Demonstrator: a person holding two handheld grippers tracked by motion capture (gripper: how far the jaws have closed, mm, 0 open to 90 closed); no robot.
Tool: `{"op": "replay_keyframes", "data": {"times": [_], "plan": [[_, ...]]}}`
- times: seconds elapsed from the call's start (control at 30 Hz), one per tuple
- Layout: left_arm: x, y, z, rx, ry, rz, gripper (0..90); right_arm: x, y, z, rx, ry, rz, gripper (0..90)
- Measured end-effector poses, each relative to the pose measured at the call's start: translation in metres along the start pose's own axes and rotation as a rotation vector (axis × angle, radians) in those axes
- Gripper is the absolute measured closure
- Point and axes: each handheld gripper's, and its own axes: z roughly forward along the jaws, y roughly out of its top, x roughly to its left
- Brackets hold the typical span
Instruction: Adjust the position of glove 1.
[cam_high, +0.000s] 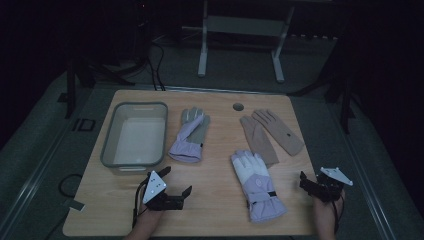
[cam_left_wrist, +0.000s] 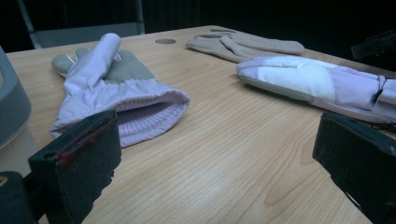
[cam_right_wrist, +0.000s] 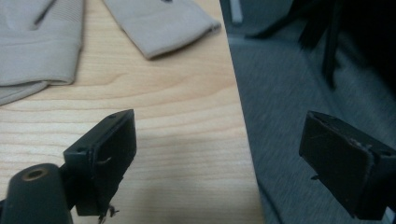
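High view gloves: four on the counter (cam_high: 215, 210), two lilac, two beige.
Near lilac glove (cam_high: 257, 184): flat, between the two tongs, cuff toward the person.
Far lilac glove (cam_high: 190, 136): palm up, just beside the tub.
Beige gloves (cam_high: 270, 134): two, overlapping, right of centre, below one round hole (cam_high: 238, 107).
Tub (cam_high: 111, 145): one, grey, at the left.
Left tongs (cam_high: 173, 184): spread wide, holding nothing, low over the counter near the tub.
Right tongs (cam_high: 314, 179): spread wide, holding nothing, at the counter's right edge.
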Motion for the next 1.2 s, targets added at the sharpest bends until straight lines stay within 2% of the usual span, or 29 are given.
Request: {"op": "replay_keyframes", "data": {"times": [0.03,0.07,0.1,0.13,0.23,0.3,0.37,0.5,0.53,0.57,0.63,0.67,0.77,0.93,1.0,1.03,1.07,1.13,1.17,1.2], "plan": [[0.0,0.0,0.0,0.0,0.0,0.0,1.4,-0.003,0.003,0.0,0.018,0.02,0.017,11.3],[0.0,0.0,0.0,-0.001,0.0,0.001,1.4,-0.003,0.003,0.0,0.018,0.02,0.017,11.3],[0.0,0.0,0.0,-0.001,-0.001,0.002,1.5,-0.007,0.009,0.001,0.056,0.058,0.047,13.2],[0.0,0.0,0.0,-0.002,-0.001,0.002,1.5,-0.007,0.009,0.001,0.056,0.058,0.047,13.2],[0.0,0.0,0.0,-0.005,0.001,-0.002,1.4,-0.012,0.022,0.001,0.098,0.134,0.077,13.7],[0.0,0.0,0.0,-0.005,0.002,-0.003,1.5,-0.013,0.037,-0.005,0.077,0.18,0.099,13.8],[0.0,0.0,0.0,-0.005,0.004,-0.003,1.5,-0.012,0.043,-0.007,0.066,0.182,0.088,13.8],[0.0,0.0,0.0,-0.007,0.005,-0.008,1.5,-0.001,0.075,-0.014,0.052,0.21,0.013,12.9],[0.0,0.0,0.0,-0.008,0.006,-0.008,1.5,-0.001,0.075,-0.014,0.052,0.21,0.013,12.9],[0.0,0.0,0.0,-0.007,0.006,-0.006,1.5,0.005,0.088,-0.017,0.046,0.216,-0.018,12.6],[-0.001,0.0,0.0,-0.001,0.003,0.001,1.4,0.009,0.093,-0.018,0.038,0.217,-0.031,12.6],[-0.001,0.0,0.001,-0.001,-0.002,0.0,1.5,0.016,0.104,-0.02,0.024,0.227,-0.064,12.2],[0.001,0.0,0.0,-0.006,-0.006,-0.02,1.4,0.028,0.12,-0.023,0.0,0.25,-0.085,11.8],[0.001,0.0,0.0,-0.007,-0.006,-0.012,1.5,0.048,0.146,-0.023,-0.016,0.293,-0.119,11.3],[0.0,0.0,0.0,-0.006,-0.007,-0.01,1.5,0.058,0.156,-0.023,-0.028,0.317,-0.118,11.3],[0.0,0.0,0.0,-0.006,-0.007,-0.01,1.4,0.058,0.156,-0.023,-0.028,0.317,-0.118,11.3],[0.0,0.0,0.0,-0.006,-0.006,-0.01,1.4,0.064,0.16,-0.021,-0.023,0.326,-0.125,11.3],[0.001,0.0,0.0,-0.007,-0.008,-0.012,1.4,0.083,0.172,-0.017,-0.03,0.378,-0.156,10.7],[0.001,0.0,0.0,-0.007,-0.008,-0.012,1.5,0.083,0.172,-0.017,-0.03,0.378,-0.156,10.7],[0.001,0.0,0.0,-0.007,-0.01,-0.01,1.5,0.096,0.178,-0.013,-0.028,0.395,-0.184,10.7]]}}
